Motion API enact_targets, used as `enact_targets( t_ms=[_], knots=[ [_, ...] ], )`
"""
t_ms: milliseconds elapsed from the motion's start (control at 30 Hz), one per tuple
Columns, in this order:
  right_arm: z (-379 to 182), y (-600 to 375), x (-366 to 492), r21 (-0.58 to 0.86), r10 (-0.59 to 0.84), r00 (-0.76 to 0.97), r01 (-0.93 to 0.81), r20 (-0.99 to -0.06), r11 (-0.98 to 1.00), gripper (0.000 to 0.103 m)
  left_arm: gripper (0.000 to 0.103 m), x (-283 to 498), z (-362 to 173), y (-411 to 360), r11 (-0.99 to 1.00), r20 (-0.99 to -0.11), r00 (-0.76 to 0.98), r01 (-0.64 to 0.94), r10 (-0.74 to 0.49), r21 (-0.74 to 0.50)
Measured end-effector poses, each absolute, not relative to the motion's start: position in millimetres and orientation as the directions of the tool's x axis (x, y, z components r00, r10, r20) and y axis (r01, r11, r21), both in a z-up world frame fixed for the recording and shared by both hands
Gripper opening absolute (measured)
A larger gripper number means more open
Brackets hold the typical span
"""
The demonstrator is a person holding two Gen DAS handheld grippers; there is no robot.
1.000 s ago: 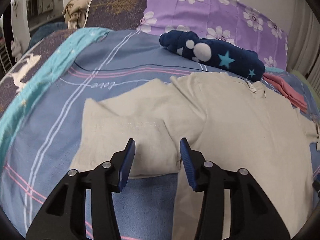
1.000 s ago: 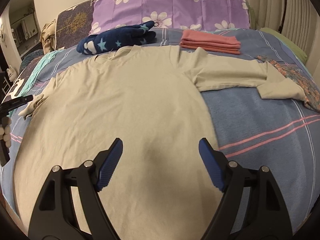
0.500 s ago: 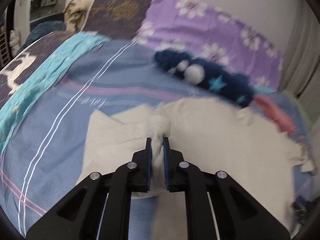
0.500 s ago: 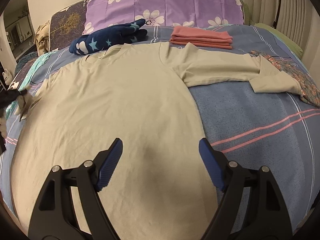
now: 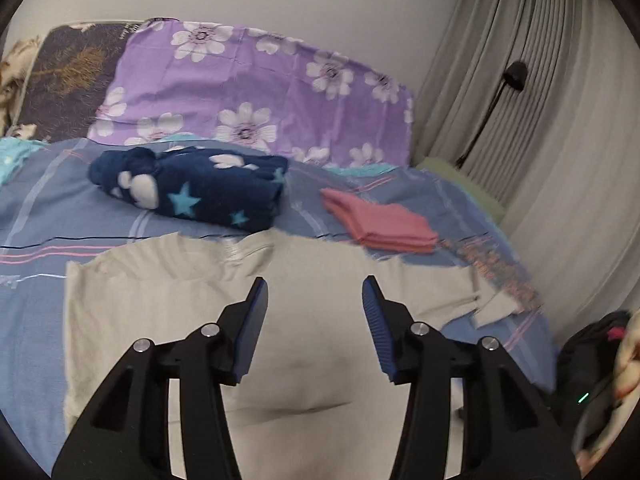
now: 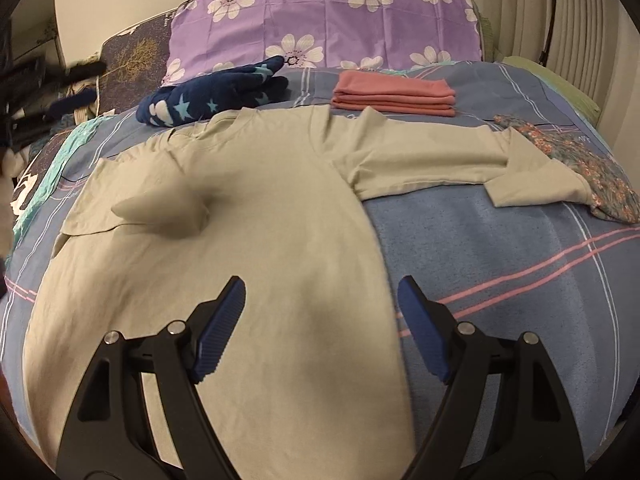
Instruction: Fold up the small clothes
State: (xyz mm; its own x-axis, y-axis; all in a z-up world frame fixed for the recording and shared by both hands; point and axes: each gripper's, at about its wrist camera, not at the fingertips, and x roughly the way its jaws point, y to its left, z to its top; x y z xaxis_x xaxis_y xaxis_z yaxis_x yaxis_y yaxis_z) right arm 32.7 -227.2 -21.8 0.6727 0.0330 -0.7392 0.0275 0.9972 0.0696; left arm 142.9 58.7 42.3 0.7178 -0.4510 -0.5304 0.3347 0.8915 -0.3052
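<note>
On the bed I count one beige long-sleeved shirt (image 6: 256, 248), one navy star-print fleece bundle (image 6: 212, 96), one folded pink stack (image 6: 394, 94), one floral garment (image 6: 580, 160), and two pillows: one purple flowered (image 6: 328, 20), one dark (image 6: 132, 60).

Beige shirt (image 6: 248, 240), purple floral pillow (image 6: 320, 20), star-patterned navy blanket (image 6: 208, 96).

Beige long-sleeved shirt (image 6: 280, 216) flat on bed, left sleeve seemingly folded inward
</note>
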Motion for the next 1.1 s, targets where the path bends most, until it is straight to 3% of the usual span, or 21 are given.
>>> enact_targets(
  t_ms=[100,167,233,267,367,467,567,633,700,800,833,900,1033,1067,1100],
  knots=[
    [-24.4,-235.3,40.4,0.120,0.081,0.648,0.017,-0.757,0.993,0.079,0.057,132.5,17.8,90.5,0.940,-0.591,0.731,0.250,-0.340,-0.231],
    [-25.5,-233.5,51.1,0.173,0.156,0.631,-0.035,-0.759,0.984,0.071,0.058,123.2,1.3,114.4,0.969,-0.627,0.738,0.178,-0.248,-0.174],
    [-25.3,-226.1,63.0,0.211,0.229,0.613,-0.102,-0.756,0.972,0.057,0.059,114.3,-18.2,144.7,0.988,-0.664,0.732,0.086,-0.151,-0.130],
    [-24.6,-219.2,69.0,0.221,0.261,0.605,-0.141,-0.753,0.965,0.056,0.059,109.9,-26.6,159.0,0.992,-0.679,0.725,0.043,-0.113,-0.119],
    [-20.6,-180.7,80.4,0.097,0.247,0.613,-0.268,-0.750,0.959,0.056,0.059,101.0,-53.5,198.8,0.989,-0.730,0.684,-0.096,-0.018,-0.115],
    [-22.9,-125.5,83.9,-0.117,0.223,0.647,-0.440,-0.729,0.890,0.065,0.059,106.4,-65.7,212.7,0.981,-0.756,0.654,-0.144,-0.004,-0.130],
    [-35.4,-90.2,99.9,-0.178,0.224,0.614,-0.524,-0.757,0.833,0.070,0.059,115.9,-71.7,212.7,0.981,-0.766,0.643,-0.148,-0.002,-0.126],
    [-39.9,-91.1,121.4,-0.110,0.223,0.581,-0.482,-0.783,0.869,0.070,0.059,120.6,-76.8,205.1,0.987,-0.772,0.634,-0.145,0.044,-0.063],
    [-41.2,-107.7,143.0,0.048,0.272,0.528,-0.398,-0.805,0.916,0.070,0.059,118.7,-78.9,199.1,0.990,-0.767,0.637,-0.140,0.074,-0.021],
    [-50.6,-148.1,171.0,0.331,0.402,0.453,-0.231,-0.795,0.915,0.068,0.059,119.4,-80.9,201.6,0.989,-0.764,0.642,-0.141,0.061,-0.040],
    [-56.3,-163.2,179.4,0.400,0.430,0.439,-0.164,-0.789,0.902,0.062,0.060,120.6,-81.7,202.3,0.988,-0.766,0.640,-0.144,0.051,-0.054],
    [-63.9,-174.1,193.6,0.456,0.455,0.425,-0.106,-0.783,0.884,0.056,0.060,123.3,-82.0,202.0,0.987,-0.767,0.640,-0.147,0.047,-0.062],
    [-72.6,-166.8,217.0,0.529,0.526,0.394,-0.111,-0.754,0.841,0.060,0.060,123.2,-82.4,197.1,0.988,-0.766,0.639,-0.148,0.068,-0.036],
    [-72.1,-160.2,220.1,0.526,0.532,0.385,-0.129,-0.755,0.841,0.055,0.060,123.7,-82.5,196.6,0.988,-0.767,0.639,-0.148,0.068,-0.036],
    [-72.7,-150.3,223.0,0.530,0.549,0.361,-0.161,-0.753,0.833,0.027,0.061,123.8,-82.6,197.2,0.988,-0.767,0.638,-0.149,0.066,-0.039]
  ],
)
